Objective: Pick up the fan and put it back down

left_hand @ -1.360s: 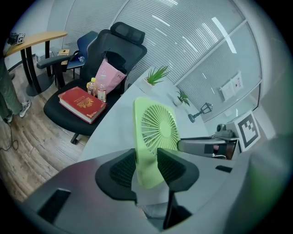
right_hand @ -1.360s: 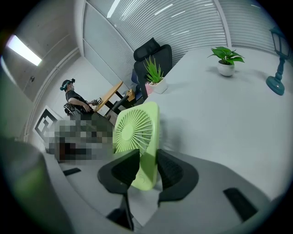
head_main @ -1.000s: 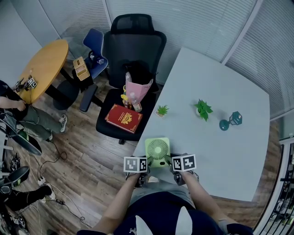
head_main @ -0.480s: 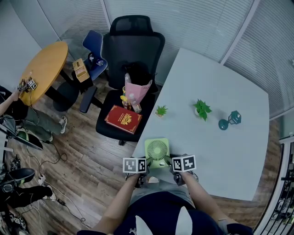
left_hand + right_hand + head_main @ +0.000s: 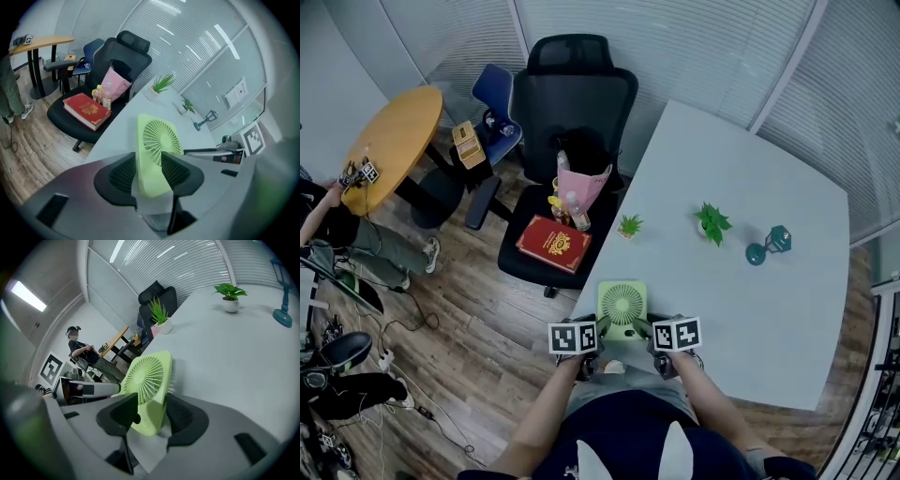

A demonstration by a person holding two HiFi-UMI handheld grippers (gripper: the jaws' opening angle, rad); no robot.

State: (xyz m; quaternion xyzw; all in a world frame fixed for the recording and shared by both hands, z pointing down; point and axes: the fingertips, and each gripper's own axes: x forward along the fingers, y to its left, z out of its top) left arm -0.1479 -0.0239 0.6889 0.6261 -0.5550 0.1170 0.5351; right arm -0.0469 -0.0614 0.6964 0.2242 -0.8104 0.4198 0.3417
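Observation:
A light green square fan stands on the near left corner of the white table, between my two grippers. In the left gripper view the fan rises from between the jaws of my left gripper, and both pads lie against its lower edge. My left gripper sits at the fan's near left corner. My right gripper is at the near right corner. Its jaws are opening in the right gripper view, with the fan still between them and a thin gap at the right pad.
Two small potted plants and a teal lamp figure stand farther along the table. Left of the table, a black office chair holds a red book and a pink bag. A round wooden table stands at far left.
The fan and both grippers stay almost where they were. The left marker cube has slid slightly toward me. The person at the far left edge has shifted.

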